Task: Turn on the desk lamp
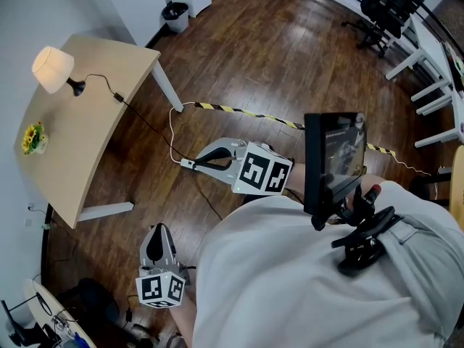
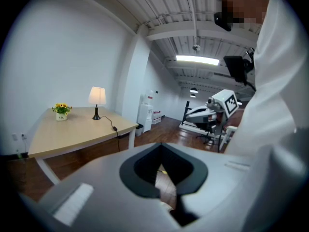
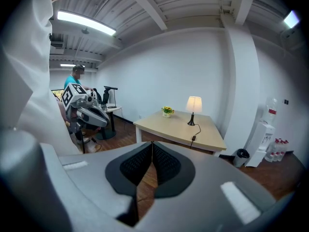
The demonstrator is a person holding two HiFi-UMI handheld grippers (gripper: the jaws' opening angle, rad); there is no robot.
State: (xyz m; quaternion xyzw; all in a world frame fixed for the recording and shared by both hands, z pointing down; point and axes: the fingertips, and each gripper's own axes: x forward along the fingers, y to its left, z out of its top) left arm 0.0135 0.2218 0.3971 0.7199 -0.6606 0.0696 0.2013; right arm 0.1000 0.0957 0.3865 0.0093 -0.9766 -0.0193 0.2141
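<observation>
In the head view, the left claw (image 1: 158,232) is held low beside the person's hip, its tips pointing toward the table (image 1: 87,143). The right claw (image 1: 201,162) is held in front of the chest, tips aimed left over the wooden floor. The lamp (image 1: 53,69) stands at the table's far corner, well apart from both claws. Its cord switch (image 1: 118,98) lies on the tabletop, nearer to them.

In the left gripper view, the jaws meet tip to tip with nothing between them. The lamp (image 2: 97,96) is far ahead and left of the tips, with a flower pot (image 2: 61,111) further left.

In the right gripper view, the jaws are together and empty. The lamp (image 3: 193,105) is far ahead, slightly right of the tips.
</observation>
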